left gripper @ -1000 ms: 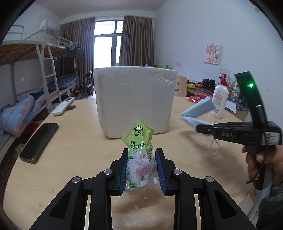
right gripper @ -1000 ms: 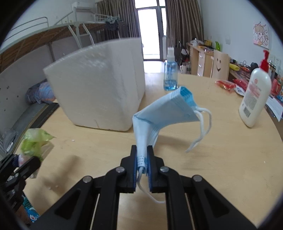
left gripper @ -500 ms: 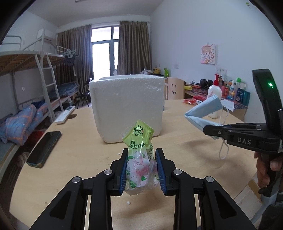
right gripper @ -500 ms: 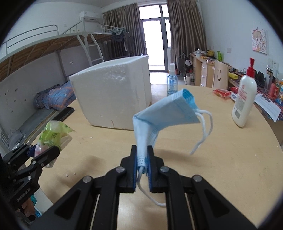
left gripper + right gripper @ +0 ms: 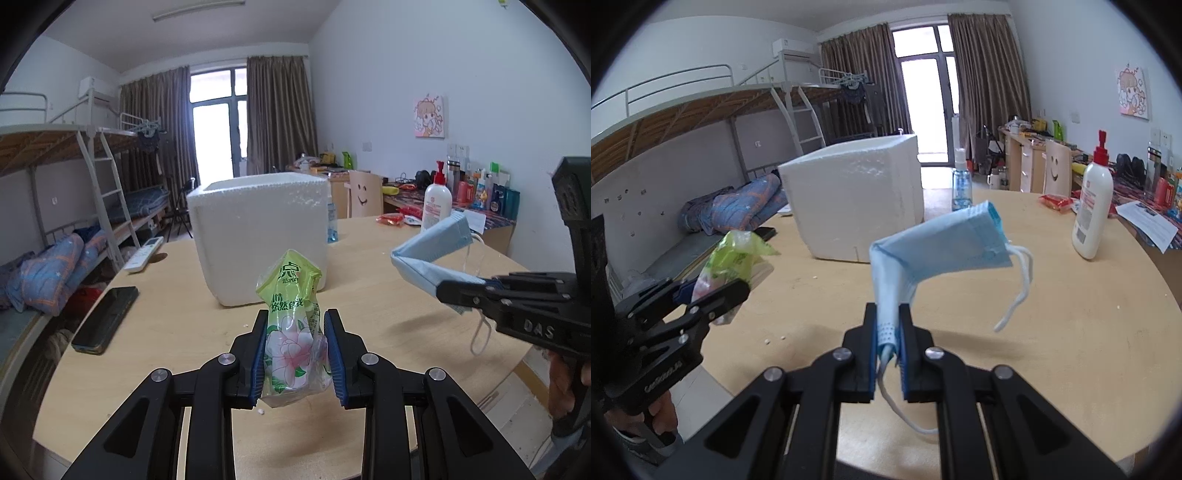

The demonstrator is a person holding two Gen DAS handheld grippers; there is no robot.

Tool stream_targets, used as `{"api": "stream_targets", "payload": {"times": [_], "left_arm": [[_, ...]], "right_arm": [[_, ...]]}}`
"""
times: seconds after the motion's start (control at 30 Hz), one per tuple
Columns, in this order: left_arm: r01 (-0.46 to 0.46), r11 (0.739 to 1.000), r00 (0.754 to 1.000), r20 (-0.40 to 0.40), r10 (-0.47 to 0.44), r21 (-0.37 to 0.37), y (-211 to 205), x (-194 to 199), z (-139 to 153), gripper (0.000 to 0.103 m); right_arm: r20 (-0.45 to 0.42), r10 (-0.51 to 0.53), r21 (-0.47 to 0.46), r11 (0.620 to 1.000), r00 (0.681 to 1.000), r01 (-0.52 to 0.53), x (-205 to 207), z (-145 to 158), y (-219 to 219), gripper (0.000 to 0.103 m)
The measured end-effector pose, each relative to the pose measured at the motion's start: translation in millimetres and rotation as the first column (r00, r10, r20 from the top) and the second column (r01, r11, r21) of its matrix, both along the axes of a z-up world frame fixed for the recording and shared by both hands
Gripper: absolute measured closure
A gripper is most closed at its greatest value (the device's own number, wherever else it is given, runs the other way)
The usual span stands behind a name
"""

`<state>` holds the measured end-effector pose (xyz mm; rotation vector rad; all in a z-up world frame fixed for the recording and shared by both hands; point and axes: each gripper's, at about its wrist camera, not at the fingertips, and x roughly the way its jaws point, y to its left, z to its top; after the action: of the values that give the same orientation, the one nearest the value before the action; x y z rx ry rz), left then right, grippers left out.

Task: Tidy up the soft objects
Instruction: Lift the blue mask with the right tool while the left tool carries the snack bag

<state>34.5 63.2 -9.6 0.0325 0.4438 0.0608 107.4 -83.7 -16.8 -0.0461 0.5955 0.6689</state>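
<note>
Box: white foam box (image 5: 258, 236) on counter (image 5: 177, 332), ahead of both claws | left claw (image 5: 295, 354) squeezes green tissue pack (image 5: 291, 317), nearer box | right claw (image 5: 888, 350) pinches blue face mask (image 5: 938, 251), in air

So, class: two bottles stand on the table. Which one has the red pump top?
The white lotion bottle, standing out toward the table's right edge. The other, a small clear spray bottle of blue liquid beside the foam box, has a white nozzle.
</note>
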Motion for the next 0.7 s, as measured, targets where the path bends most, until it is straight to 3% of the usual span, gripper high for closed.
{"api": "stream_targets", "payload": {"times": [0.7], "left_arm": [[-0.051,0.998,0.994,0.098,0.049,0.023,9,-43,18,0.072]], "right_arm": [[0.090,0.104,0.037,0.994,0.991,-0.107,-38,12,16,0.091]]}}
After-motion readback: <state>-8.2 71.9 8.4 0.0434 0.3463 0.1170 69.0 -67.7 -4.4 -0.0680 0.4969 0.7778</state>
